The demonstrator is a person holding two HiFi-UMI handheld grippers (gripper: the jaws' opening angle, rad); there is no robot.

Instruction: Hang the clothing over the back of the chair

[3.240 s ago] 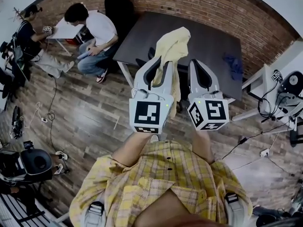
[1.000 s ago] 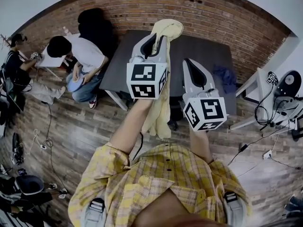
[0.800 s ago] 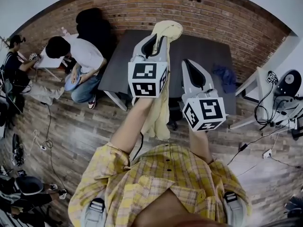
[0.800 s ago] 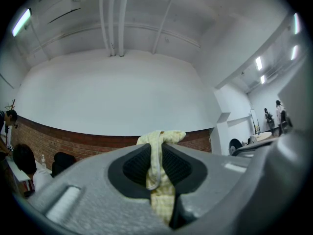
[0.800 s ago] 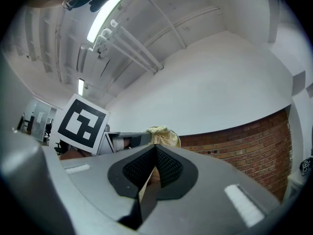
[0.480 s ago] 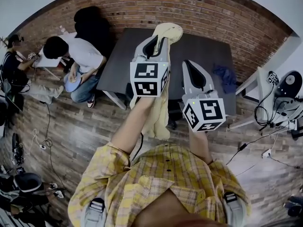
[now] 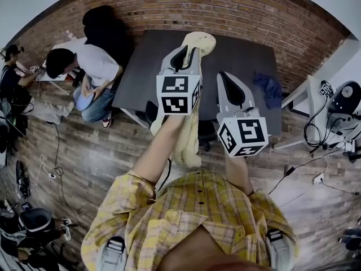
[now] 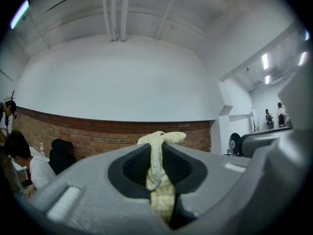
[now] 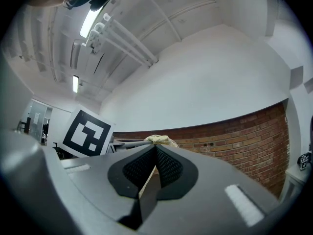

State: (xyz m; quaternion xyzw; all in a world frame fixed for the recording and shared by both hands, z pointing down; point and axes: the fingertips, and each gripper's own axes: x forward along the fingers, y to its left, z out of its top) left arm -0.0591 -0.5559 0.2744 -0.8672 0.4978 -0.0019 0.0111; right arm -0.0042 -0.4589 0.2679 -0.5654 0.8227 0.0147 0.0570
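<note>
while left gripper pinches yellow garment tight, cloth dangling above dark chair at table's near edge, carry step likely underway. right gripper closed, empty. next: lower cloth across chair back, let go.

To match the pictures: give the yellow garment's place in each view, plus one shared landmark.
Head view: yellow garment, upper centre, hanging from the left gripper.
Left gripper view: bottom centre, pinched between the jaws.
Right gripper view: small bunch at centre, above the jaw tips.
Shared landmark: brick wall.
</note>
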